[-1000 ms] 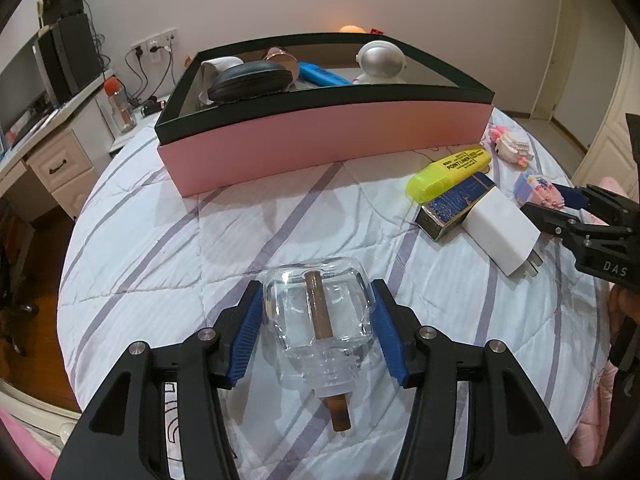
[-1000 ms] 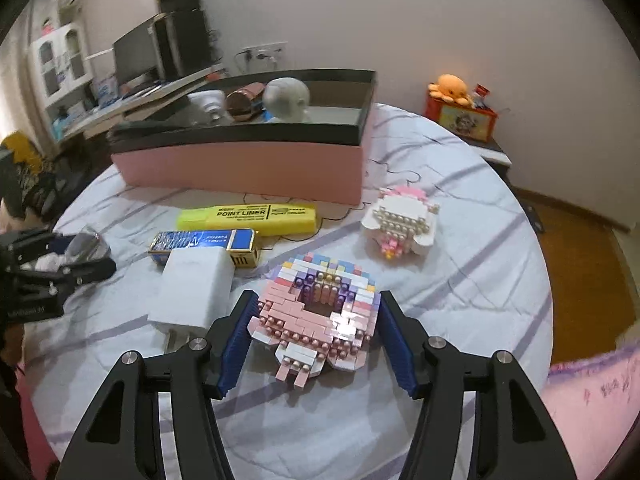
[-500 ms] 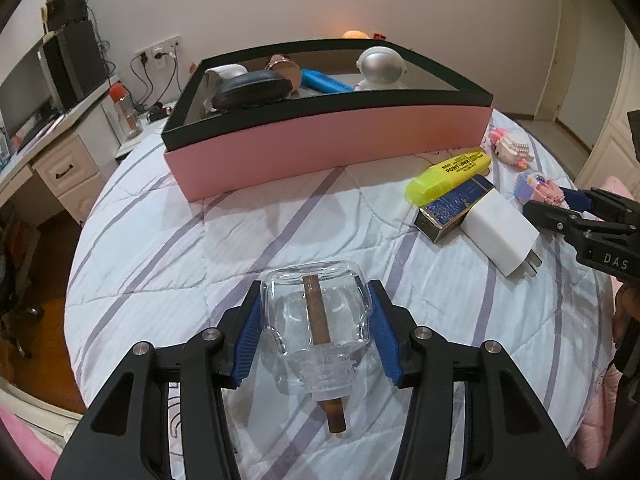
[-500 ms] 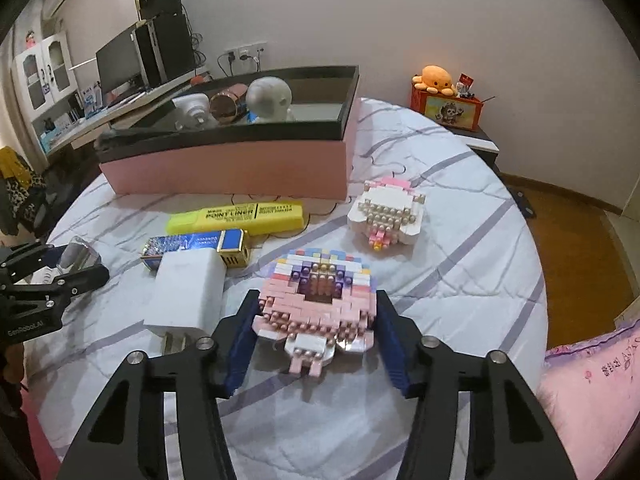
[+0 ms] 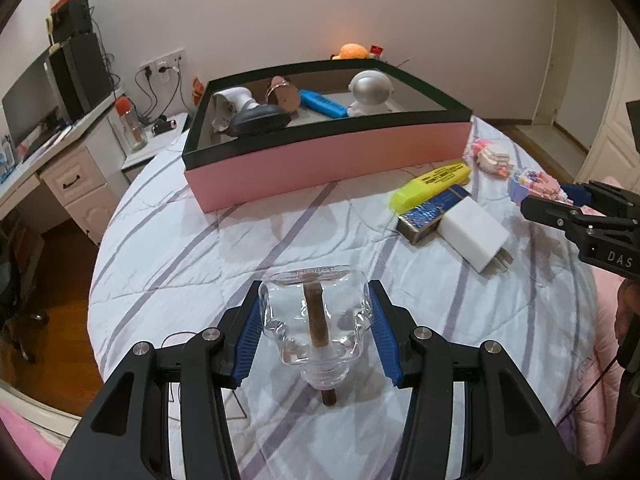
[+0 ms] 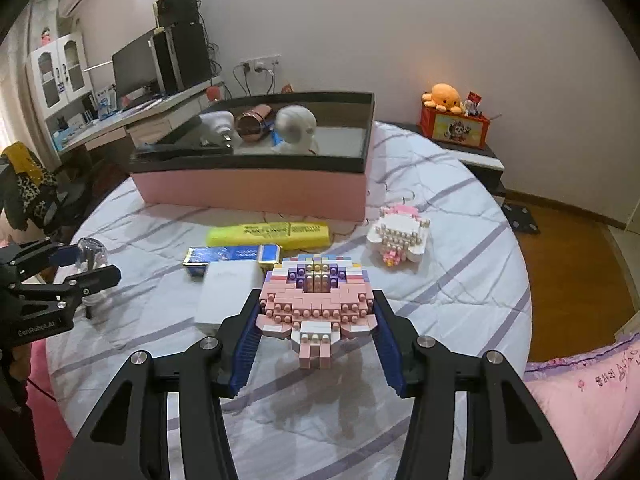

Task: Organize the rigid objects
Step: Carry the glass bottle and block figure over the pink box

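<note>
Our left gripper (image 5: 314, 334) clamps a clear, skull-shaped glass bottle (image 5: 314, 320) above the quilted striped bed (image 5: 180, 248); our right gripper (image 6: 316, 342) grasps a knobbly pink brick model (image 6: 316, 300), near the pink box (image 6: 256, 190).

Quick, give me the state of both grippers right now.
Left gripper: closed on the glass bottle.
Right gripper: closed on the pink brick figure.

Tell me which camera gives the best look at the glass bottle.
The left wrist view: the glass bottle fills the centre, clamped between the left gripper pads, its brown stick visible inside. The right wrist view shows it only small at the left edge, partly hidden by that gripper.
</note>
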A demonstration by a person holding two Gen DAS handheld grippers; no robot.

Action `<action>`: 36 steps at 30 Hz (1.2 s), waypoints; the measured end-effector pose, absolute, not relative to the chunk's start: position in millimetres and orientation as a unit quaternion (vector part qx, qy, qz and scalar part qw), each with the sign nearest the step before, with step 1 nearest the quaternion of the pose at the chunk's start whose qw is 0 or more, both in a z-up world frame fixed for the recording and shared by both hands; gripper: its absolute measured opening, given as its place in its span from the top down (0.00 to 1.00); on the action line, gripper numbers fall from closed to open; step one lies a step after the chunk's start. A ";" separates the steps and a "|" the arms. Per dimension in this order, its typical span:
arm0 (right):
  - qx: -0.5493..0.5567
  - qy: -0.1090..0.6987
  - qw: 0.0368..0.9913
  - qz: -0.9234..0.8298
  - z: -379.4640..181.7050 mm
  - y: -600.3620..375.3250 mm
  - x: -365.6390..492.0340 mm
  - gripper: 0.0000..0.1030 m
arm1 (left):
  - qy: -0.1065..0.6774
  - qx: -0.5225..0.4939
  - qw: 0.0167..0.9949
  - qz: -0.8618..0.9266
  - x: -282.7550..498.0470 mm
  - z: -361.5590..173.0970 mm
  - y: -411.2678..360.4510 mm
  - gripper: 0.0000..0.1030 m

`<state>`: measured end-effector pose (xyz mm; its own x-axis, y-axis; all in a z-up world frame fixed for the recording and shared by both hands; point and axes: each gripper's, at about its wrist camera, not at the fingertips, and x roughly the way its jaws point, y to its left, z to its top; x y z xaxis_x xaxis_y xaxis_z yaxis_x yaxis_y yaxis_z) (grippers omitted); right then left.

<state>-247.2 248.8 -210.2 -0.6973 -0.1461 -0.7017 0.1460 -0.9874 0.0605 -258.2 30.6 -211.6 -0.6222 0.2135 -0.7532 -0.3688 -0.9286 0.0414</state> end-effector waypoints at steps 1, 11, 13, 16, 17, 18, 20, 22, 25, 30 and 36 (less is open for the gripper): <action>0.380 0.002 0.079 -0.922 -208.6 247.6 -245.8 0.48 | 0.095 -0.400 0.163 0.897 -256.3 -209.0 30.3 0.51; 0.365 0.013 0.093 -0.926 -191.2 232.6 -234.8 0.48 | 0.093 -0.385 0.168 0.903 -247.6 -194.8 30.1 0.51; 0.365 0.016 0.094 -0.926 -189.8 230.5 -233.8 0.48 | 0.093 -0.384 0.168 0.903 -245.5 -193.3 29.2 0.51; 0.364 0.015 0.098 -0.926 -188.7 229.1 -233.0 0.48 | 0.091 -0.380 0.169 0.905 -243.5 -189.2 28.4 0.51; 0.363 0.016 0.099 -0.927 -187.2 228.0 -232.7 0.48 | 0.092 -0.377 0.169 0.906 -242.8 -186.8 28.8 0.51; 0.364 0.016 0.101 -0.926 -186.1 226.6 -233.2 0.48 | 0.092 -0.373 0.168 0.908 -242.8 -183.1 29.2 0.51; 0.359 0.021 0.105 -0.927 -182.0 222.8 -234.1 0.48 | 0.093 -0.367 0.168 0.910 -244.0 -177.4 30.5 0.51; 0.356 0.025 0.111 -0.927 -177.3 218.2 -235.5 0.48 | 0.094 -0.358 0.162 0.915 -246.5 -169.6 31.6 0.51; 0.348 0.034 0.123 -0.929 -167.5 211.4 -240.3 0.48 | 0.104 -0.347 0.159 0.918 -251.4 -159.3 35.1 0.51; 0.334 0.036 0.154 -0.929 -148.8 203.3 -255.9 0.48 | 0.120 -0.325 0.153 0.925 -264.2 -139.1 42.1 0.51; 0.334 0.050 0.179 -0.924 -136.3 194.1 -289.2 0.48 | 0.130 -0.314 0.157 0.927 -295.2 -122.5 49.4 0.51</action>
